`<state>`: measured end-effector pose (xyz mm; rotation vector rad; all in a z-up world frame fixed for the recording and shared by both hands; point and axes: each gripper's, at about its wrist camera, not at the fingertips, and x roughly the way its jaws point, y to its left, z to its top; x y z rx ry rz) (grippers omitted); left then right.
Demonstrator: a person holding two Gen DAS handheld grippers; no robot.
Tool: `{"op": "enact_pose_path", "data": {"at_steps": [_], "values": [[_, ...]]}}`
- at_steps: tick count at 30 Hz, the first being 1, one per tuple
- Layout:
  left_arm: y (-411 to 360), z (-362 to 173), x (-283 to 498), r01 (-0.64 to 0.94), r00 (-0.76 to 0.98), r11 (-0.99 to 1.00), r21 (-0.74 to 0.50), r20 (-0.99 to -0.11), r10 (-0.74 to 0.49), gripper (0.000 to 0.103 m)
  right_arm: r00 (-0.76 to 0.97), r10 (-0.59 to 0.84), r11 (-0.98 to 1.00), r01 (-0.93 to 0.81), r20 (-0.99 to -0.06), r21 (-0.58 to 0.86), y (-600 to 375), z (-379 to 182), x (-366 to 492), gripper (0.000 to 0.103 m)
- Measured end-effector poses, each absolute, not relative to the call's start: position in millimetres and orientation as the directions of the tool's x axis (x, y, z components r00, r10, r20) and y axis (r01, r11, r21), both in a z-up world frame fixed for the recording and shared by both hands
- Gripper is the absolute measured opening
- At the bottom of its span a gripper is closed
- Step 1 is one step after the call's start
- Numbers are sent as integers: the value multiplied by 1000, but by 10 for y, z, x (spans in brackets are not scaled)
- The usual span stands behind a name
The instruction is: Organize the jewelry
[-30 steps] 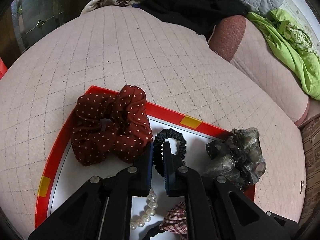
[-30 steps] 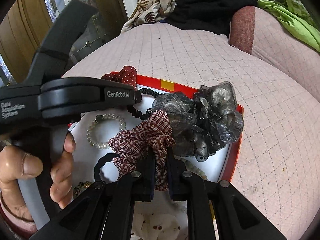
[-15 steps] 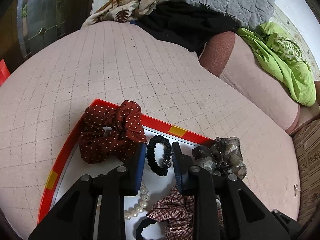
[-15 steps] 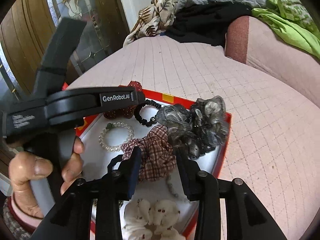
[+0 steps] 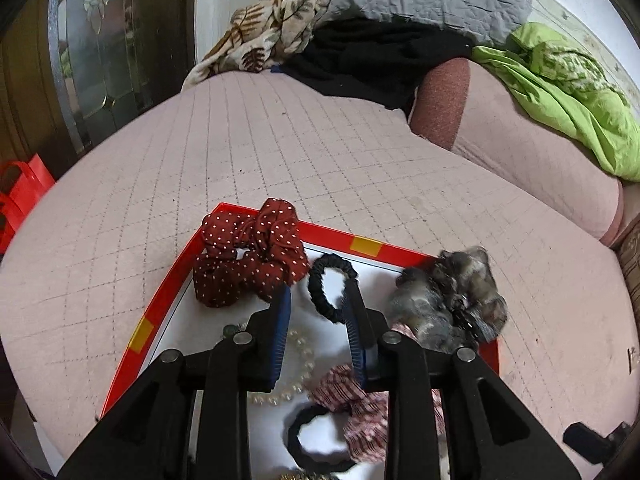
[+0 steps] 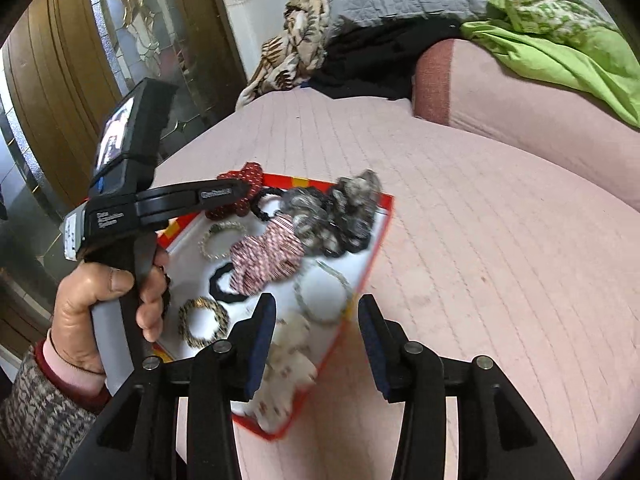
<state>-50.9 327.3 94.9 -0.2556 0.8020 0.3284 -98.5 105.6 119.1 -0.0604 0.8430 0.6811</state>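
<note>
A red-rimmed white tray (image 5: 248, 211) (image 6: 384, 216) lies on the pink quilted bed. In it are a red dotted scrunchie (image 5: 248, 252) (image 6: 244, 188), a thin black hair tie (image 5: 332, 286), a grey sheer scrunchie (image 5: 452, 300) (image 6: 340, 212), a plaid scrunchie (image 5: 352, 408) (image 6: 268, 252), a pearl bracelet (image 5: 296, 368) (image 6: 220, 240), a black band (image 6: 224, 284), a gold-black bracelet (image 6: 202, 320), a silver bracelet (image 6: 324, 292) and a white scrunchie (image 6: 284, 364). My left gripper (image 5: 318, 312) is open and empty above the black hair tie. My right gripper (image 6: 316, 312) is open and empty above the tray's near corner.
The left hand and its gripper body (image 6: 132, 216) stand over the tray's left side. Pillows, a green cloth (image 5: 568, 92) and dark clothes (image 5: 380, 60) lie at the back of the bed. A red bag (image 5: 20, 196) sits off the left edge by a glass door.
Both grippers opened and drew back and up from the tray. The left let go of the black hair tie; the right let go of the plaid scrunchie. Both items stay in the tray.
</note>
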Motion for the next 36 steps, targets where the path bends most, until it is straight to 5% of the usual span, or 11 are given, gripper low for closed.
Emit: {"op": "enact_pose_path", "data": {"at_steps": [17, 24, 36], "values": [[2450, 1164, -1319, -382, 692, 924, 8, -660, 292, 45, 513, 461, 860, -461, -724, 220, 219, 1094, -1239, 48], [2081, 1257, -1728, -378, 709, 925, 28, -633, 309, 66, 524, 450, 875, -421, -723, 240, -24, 1063, -1346, 48], [1670, 1255, -1955, -315, 694, 949, 4, -681, 233, 67, 558, 436, 891, -380, -706, 249, -272, 1134, -1502, 52]]}}
